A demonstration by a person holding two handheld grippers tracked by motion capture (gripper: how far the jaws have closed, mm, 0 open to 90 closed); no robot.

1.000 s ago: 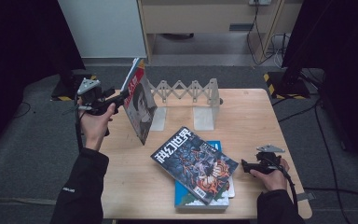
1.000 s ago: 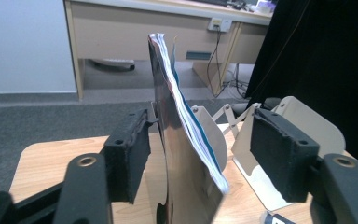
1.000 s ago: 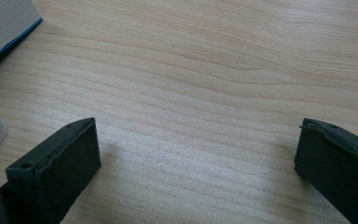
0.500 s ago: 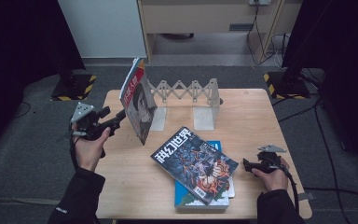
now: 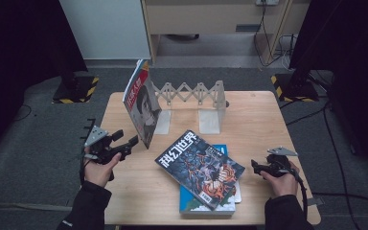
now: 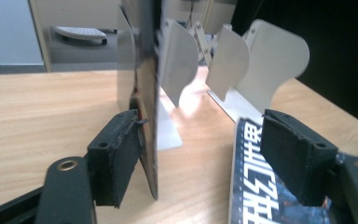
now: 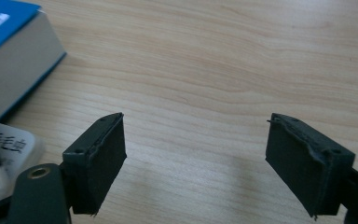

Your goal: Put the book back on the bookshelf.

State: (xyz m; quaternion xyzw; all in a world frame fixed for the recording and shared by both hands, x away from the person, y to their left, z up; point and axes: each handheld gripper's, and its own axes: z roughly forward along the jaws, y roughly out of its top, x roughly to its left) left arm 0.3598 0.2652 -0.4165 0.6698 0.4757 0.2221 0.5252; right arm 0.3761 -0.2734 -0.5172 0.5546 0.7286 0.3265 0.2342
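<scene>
A red-covered book (image 5: 141,103) stands tilted against the left end of a white folding book rack (image 5: 199,93). My left gripper (image 5: 128,141) hovers open just left of the book's lower corner. In the left gripper view (image 6: 205,158) the book's edge (image 6: 148,93) stands right beside the left jaw, not clamped. A dark magazine (image 5: 199,167) lies on a blue book (image 5: 191,205) at the table's front middle. My right gripper (image 5: 256,166) rests open on the wood right of that stack. In the right gripper view (image 7: 203,158) nothing sits between the jaws, and the blue book (image 7: 14,42) shows at upper left.
The wooden table (image 5: 258,120) has bare wood at its right and back right. The rack's white dividers (image 6: 233,58) stand behind the magazine (image 6: 256,186). Beyond the table are a cabinet (image 5: 211,19) and black stands with yellow-striped feet (image 5: 76,88).
My left gripper has come down from the top of the standing book and drawn back toward the table's near left edge. The book stays leaning in the rack. The right gripper is unmoved.
</scene>
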